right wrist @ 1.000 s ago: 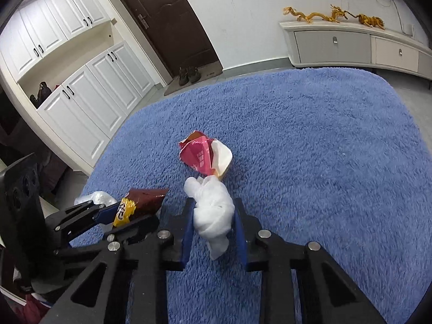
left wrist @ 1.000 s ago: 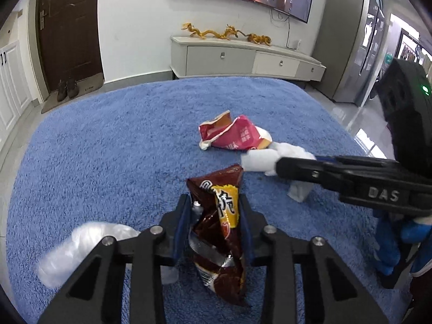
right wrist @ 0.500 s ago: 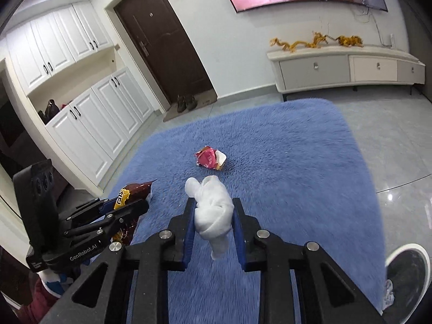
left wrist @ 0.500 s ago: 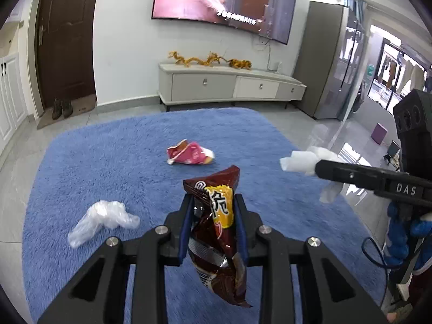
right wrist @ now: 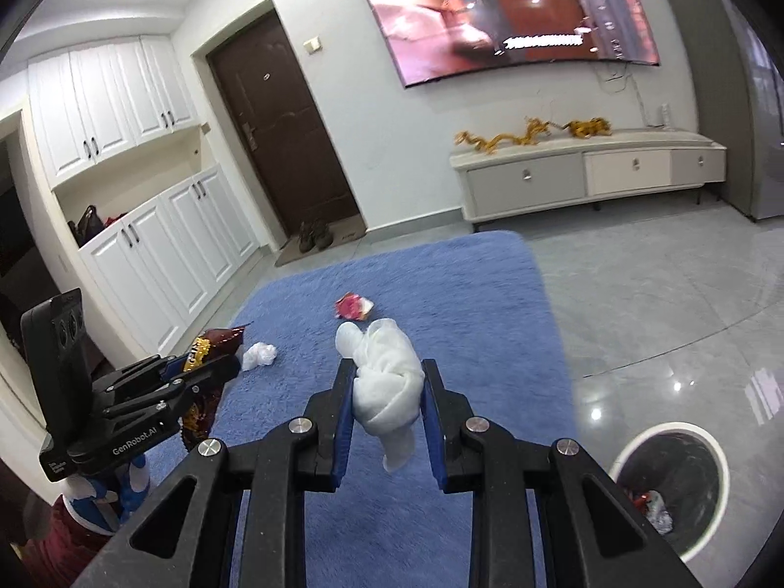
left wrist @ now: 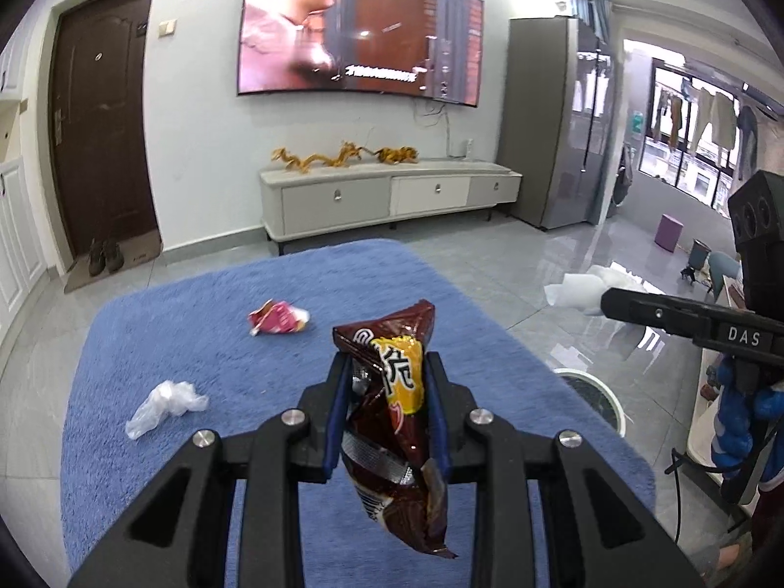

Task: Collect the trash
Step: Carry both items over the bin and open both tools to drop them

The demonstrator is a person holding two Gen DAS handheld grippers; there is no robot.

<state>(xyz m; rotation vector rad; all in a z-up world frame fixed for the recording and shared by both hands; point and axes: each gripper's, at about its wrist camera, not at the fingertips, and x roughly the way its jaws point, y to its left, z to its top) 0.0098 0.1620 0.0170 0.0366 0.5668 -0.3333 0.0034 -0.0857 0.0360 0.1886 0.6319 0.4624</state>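
Note:
My left gripper (left wrist: 389,372) is shut on a brown and yellow snack bag (left wrist: 397,421) and holds it high above the blue rug (left wrist: 220,333). My right gripper (right wrist: 387,387) is shut on a knotted white tissue wad (right wrist: 387,387), also lifted. A red wrapper (left wrist: 277,317) and a clear plastic bag (left wrist: 164,404) lie on the rug; both show in the right wrist view, the wrapper (right wrist: 354,306) and the bag (right wrist: 259,355). A white-rimmed trash bin (right wrist: 669,485) with some trash inside stands on the tile floor at the right.
A white TV cabinet (left wrist: 387,196) stands at the far wall under a TV. A brown door (left wrist: 100,122) with shoes is at the left. White cupboards (right wrist: 147,225) line the left side. Grey tile floor (right wrist: 661,304) lies right of the rug.
Both grippers have risen well above the rug with their loads. The view has pulled back, and the trash bin has come into sight at the right.

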